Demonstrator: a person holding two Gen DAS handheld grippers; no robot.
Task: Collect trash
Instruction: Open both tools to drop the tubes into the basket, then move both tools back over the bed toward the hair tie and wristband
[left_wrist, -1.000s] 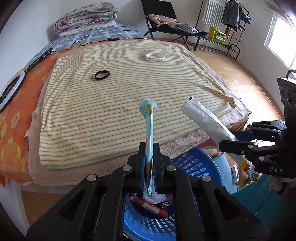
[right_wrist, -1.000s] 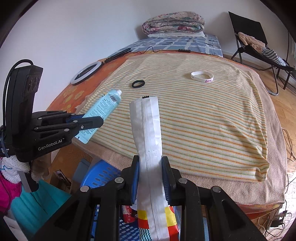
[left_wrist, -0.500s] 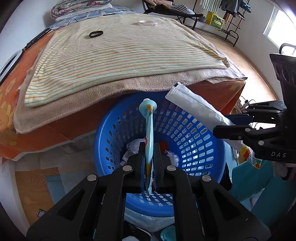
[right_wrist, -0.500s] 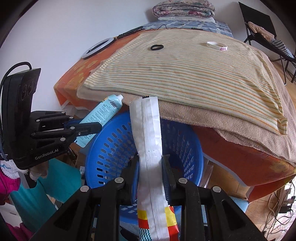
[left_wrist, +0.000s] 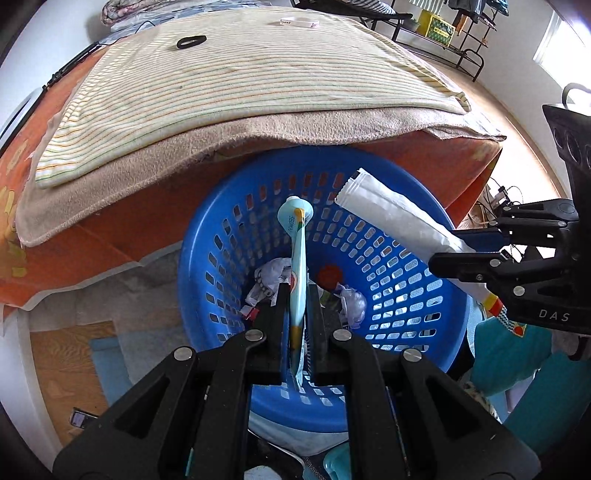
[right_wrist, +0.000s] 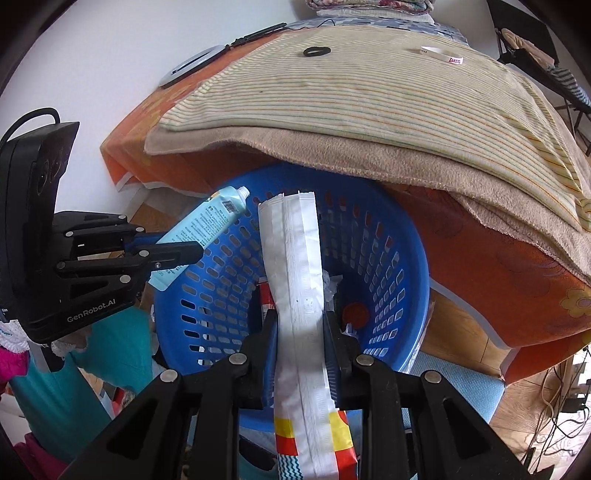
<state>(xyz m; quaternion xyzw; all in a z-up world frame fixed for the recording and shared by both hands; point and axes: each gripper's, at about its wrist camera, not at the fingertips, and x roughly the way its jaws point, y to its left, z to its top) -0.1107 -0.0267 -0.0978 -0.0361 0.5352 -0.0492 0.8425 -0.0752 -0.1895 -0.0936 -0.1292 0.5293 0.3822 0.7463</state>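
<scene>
Blue basket (left_wrist: 436, 295) below; L gripper (left_wrist: 297, 295) "GenRobot.AI" clamps tube (left_wrist: 297, 266); R gripper (right_wrist: 301, 321) "DAS" clamps wrapper (right_wrist: 295, 266).

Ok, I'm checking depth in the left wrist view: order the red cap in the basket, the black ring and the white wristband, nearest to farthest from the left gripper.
1. Red cap, in the basket just past the left gripper.
2. Black ring, on the striped blanket, left.
3. White wristband, farther back, right.

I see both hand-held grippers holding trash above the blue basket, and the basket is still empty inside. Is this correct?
Not quite. The blue basket is not empty: the left wrist view shows crumpled wrappers already lying at its bottom. The rest holds: the left hand-held gripper grips a light blue tube and the right hand-held gripper grips a white packet above it.
</scene>
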